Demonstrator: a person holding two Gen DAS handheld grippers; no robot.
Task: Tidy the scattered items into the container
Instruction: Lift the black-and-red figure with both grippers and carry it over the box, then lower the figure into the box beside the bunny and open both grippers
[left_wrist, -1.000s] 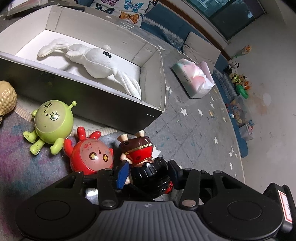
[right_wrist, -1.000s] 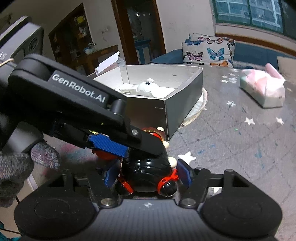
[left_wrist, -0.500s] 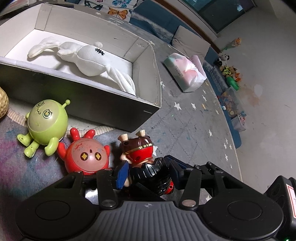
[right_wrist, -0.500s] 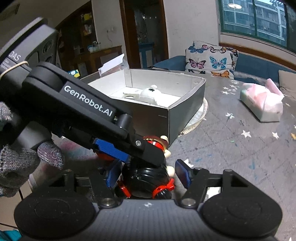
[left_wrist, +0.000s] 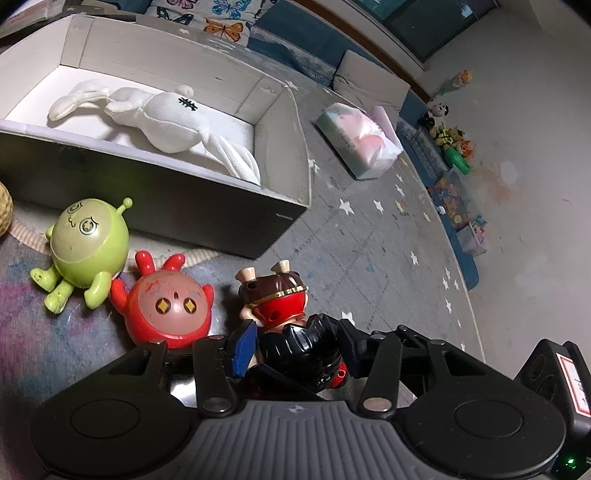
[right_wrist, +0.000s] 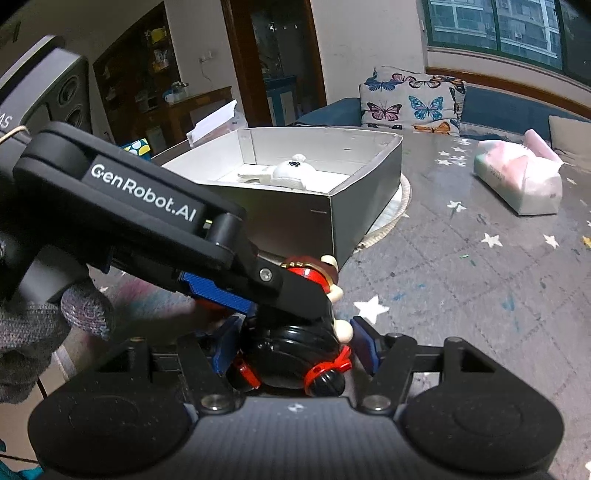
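Both grippers are bracketing the black-bodied figurine at lower centre; over the last second the box has slid lower in frame, suggesting lifting; left gripper is pinching it, right gripper stays slightly open around it.

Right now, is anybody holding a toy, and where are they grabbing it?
Yes. Both tools, left and right, close around the black-and-red doll figure, pinching its black ribbed lower body; whether either has fully clamped cannot be told.
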